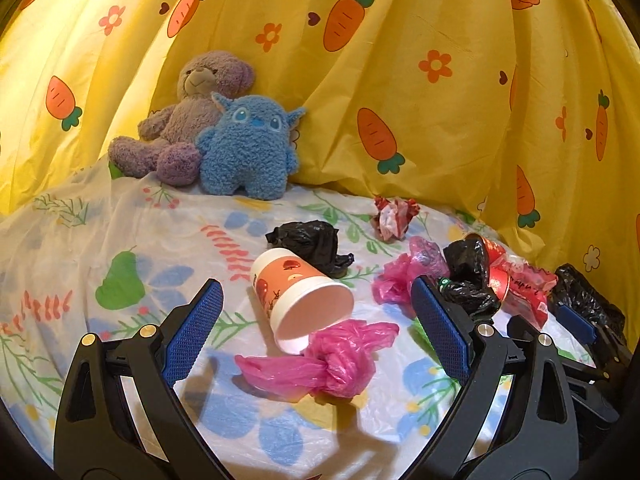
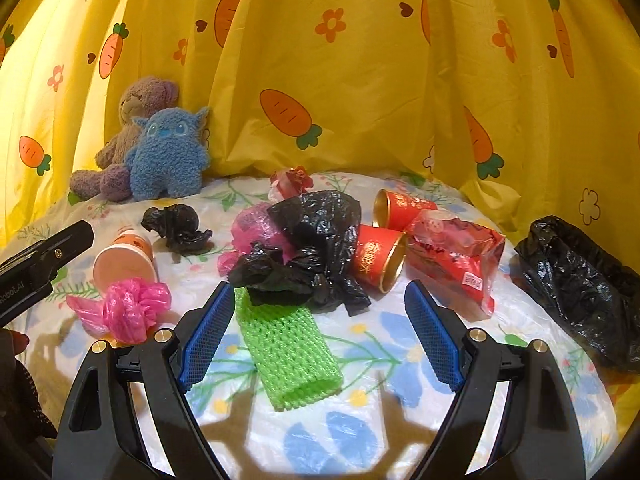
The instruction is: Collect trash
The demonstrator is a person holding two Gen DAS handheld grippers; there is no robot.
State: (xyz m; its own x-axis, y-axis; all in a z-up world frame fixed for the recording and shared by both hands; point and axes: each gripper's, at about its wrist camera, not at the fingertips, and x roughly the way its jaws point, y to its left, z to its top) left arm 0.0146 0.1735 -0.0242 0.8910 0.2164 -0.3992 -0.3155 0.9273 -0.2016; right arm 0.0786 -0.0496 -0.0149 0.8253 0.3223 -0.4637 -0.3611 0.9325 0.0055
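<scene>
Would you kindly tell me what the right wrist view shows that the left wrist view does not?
Only the right wrist view shows the green foam net lying between the open right tool, and the two red cups clearly as a pair.

Only the left wrist view shows the open left tool from behind, with the white paper cup between its fingers, untouched.

Both show the blue plush, the purple bear, the knotted pink bag, and the yellow carrot curtain.
</scene>
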